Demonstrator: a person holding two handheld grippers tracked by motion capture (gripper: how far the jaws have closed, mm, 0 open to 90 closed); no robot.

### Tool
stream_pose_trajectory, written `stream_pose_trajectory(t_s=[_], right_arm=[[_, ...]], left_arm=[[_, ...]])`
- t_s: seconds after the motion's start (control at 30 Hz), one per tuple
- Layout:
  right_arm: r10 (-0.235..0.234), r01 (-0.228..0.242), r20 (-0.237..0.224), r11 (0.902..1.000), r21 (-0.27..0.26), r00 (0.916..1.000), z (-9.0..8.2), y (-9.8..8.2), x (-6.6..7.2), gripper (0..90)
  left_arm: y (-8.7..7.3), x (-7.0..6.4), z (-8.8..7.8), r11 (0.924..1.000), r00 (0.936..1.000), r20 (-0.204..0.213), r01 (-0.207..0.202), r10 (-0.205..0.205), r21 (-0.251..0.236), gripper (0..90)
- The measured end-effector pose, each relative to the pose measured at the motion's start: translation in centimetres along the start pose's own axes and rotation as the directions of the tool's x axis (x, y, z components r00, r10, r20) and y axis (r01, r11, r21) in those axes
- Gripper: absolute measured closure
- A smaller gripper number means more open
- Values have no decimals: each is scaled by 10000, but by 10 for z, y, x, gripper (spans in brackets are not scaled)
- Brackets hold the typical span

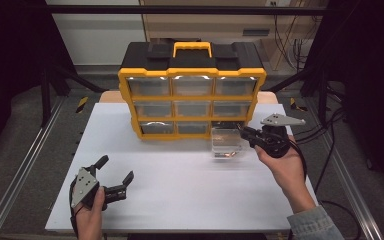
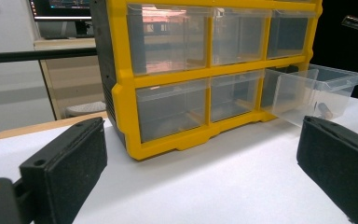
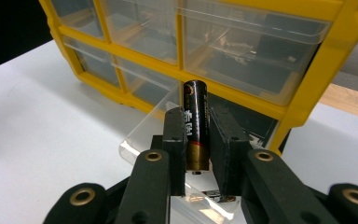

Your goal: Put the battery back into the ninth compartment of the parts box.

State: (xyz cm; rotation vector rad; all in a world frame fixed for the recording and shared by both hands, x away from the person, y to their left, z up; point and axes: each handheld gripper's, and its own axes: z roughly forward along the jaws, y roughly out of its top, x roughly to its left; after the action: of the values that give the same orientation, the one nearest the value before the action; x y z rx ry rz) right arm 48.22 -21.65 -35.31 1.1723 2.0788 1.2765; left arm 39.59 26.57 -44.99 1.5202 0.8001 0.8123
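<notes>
Your right tongs (image 3: 197, 140) clamp a black-and-gold cylindrical battery (image 3: 196, 123) above the pulled-out clear plastic drawer (image 1: 227, 142). Your left tongs (image 1: 115, 175) rest open on the white worktop (image 1: 180, 190).

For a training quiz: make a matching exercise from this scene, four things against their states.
Things:
1. battery
2. pulled-out drawer
3. left claw
4. organizer handle

States:
A. yellow, on top of the black lid
B. open, holding nothing, over the white table
C. clamped upright between two black jaws
D. clear plastic, slid out of the bottom right slot

Pairs: 1-C, 2-D, 3-B, 4-A
</notes>
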Motion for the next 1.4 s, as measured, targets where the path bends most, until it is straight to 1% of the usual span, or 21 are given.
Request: stream_pose_trajectory(t_s=[0.2, 0.33, 0.37, 0.5, 0.53, 0.63, 0.7, 0.73, 0.77, 0.8, 0.83, 0.87, 0.93, 1.0, 1.07, 1.1, 1.17, 1.23, 1.3, 1.4], right_arm=[[-144, 141, 91, 9995, 282, 9999, 6, 2, -6, 766], [-319, 312, 117, 9979, 562, 9994, 15, 3, -8, 766], [-304, 295, 132, 9976, 634, 9995, 17, 3, -8, 766], [-375, 366, 73, 9945, 984, 9993, 28, 2, -9, 766], [-374, 367, 50, 9934, 1082, 9993, 30, 2, -8, 766], [-574, 572, -26, 9900, 1286, 9983, 38, 1, -6, 766], [-577, 571, -3, 9872, 1487, 9983, 43, 0, -5, 766], [-631, 620, 31, 9876, 1443, 9980, 46, 0, -6, 764], [-734, 705, 163, 9880, 1375, 9972, 48, 0, -6, 726], [-735, 698, 258, 9899, 1234, 9970, 50, 0, -6, 633], [-588, 567, 164, 9923, 1101, 9981, 51, 1, -6, 560], [-506, 499, 46, 9944, 927, 9987, 51, 1, -7, 514], [-491, 481, 124, 9963, 706, 9987, 49, 2, -6, 415], [-427, 427, 3, 9981, 436, 9991, 45, 4, -5, 352], [-344, 344, 9, 9991, 229, 9994, 41, 6, -5, 261], [-400, 400, 15, 9992, 30, 9992, 39, 6, -6, 226], [-290, 290, 16, 9989, -377, 9996, 35, 8, -7, 176], [-47, 52, 71, 9972, -743, 10000, 31, 9, -9, 124], [169, -160, 71, 9933, -1142, 9998, 26, 10, -11, 112], [346, -331, 63, 9863, -1619, 9994, 19, 12, -13, 95]], left_arm=[[0, 0, 0, 10000, 10000, 16, -7, 7, 9, 15], [0, -1, 1, 10000, 10000, 38, -31, 31, 36, 15], [0, -1, 1, 10000, 10000, 46, -40, 40, 35, 14], [0, -1, 1, 10000, 10000, 75, -59, 59, 38, 15], [0, -2, 1, 10000, 9999, 78, -63, 63, 45, 14], [0, -2, 1, 10000, 9999, 88, -76, 76, 42, 15], [0, -1, 2, 10000, 9999, 96, -72, 71, 39, 15], [0, -1, 2, 10000, 9999, 102, -71, 71, 43, 15], [0, -1, 2, 10000, 9999, 107, -68, 67, 50, 15], [0, -1, 2, 10000, 9999, 112, -61, 60, 53, 15], [0, -1, 1, 10000, 9999, 111, -59, 59, 53, 15], [0, -1, 1, 10000, 9999, 110, -57, 56, 49, 14], [0, -2, 2, 10000, 9999, 119, -58, 58, 50, 15], [0, -2, 2, 10000, 9999, 123, -55, 54, 64, 15], [0, -2, 2, 9999, 9999, 123, -70, 69, 77, 15], [0, -2, 2, 10000, 9999, 123, -65, 64, 67, 15], [0, -2, 2, 9999, 9999, 121, -80, 79, 79, 15], [0, -2, 2, 9999, 9999, 122, -82, 81, 92, 15], [0, -2, 2, 9999, 9999, 129, -99, 98, 98, 14], [0, -2, 1, 9999, 9999, 114, -103, 102, 94, 14]])
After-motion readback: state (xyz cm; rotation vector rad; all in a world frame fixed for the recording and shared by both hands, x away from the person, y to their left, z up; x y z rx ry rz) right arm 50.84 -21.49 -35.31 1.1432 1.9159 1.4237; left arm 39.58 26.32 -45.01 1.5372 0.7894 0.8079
